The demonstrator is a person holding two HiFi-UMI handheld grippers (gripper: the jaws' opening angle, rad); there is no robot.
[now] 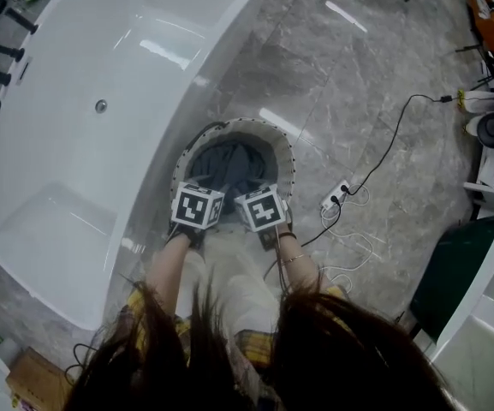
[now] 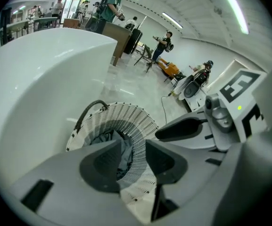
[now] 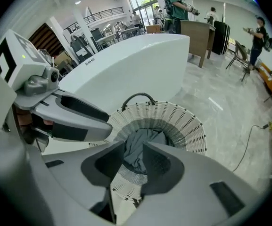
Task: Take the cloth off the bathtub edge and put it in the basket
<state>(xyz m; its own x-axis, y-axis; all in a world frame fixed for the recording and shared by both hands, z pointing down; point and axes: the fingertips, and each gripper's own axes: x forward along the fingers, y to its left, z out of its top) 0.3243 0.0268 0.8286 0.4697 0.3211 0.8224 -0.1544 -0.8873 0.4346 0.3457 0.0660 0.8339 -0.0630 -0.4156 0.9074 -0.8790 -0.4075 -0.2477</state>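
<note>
The dark grey cloth (image 1: 229,165) lies heaped inside the white woven basket (image 1: 288,157), which stands on the floor against the white bathtub (image 1: 101,75). Both grippers hover side by side over the basket's near rim, the left gripper (image 1: 199,197) beside the right gripper (image 1: 259,197). In the left gripper view the jaws of the left gripper (image 2: 133,147) stand a little apart, and the cloth (image 2: 105,138) shows down in the basket (image 2: 126,114). The right gripper (image 3: 133,152) also has a gap, with the cloth (image 3: 143,142) seen through it in the basket (image 3: 183,121). Neither gripper's pads press on anything.
A power strip (image 1: 334,197) with trailing cables lies on the grey tile floor right of the basket. A dark green panel (image 1: 461,272) stands at the right, and a cardboard box (image 1: 32,379) sits at the bottom left. People stand far off in the hall (image 3: 178,8).
</note>
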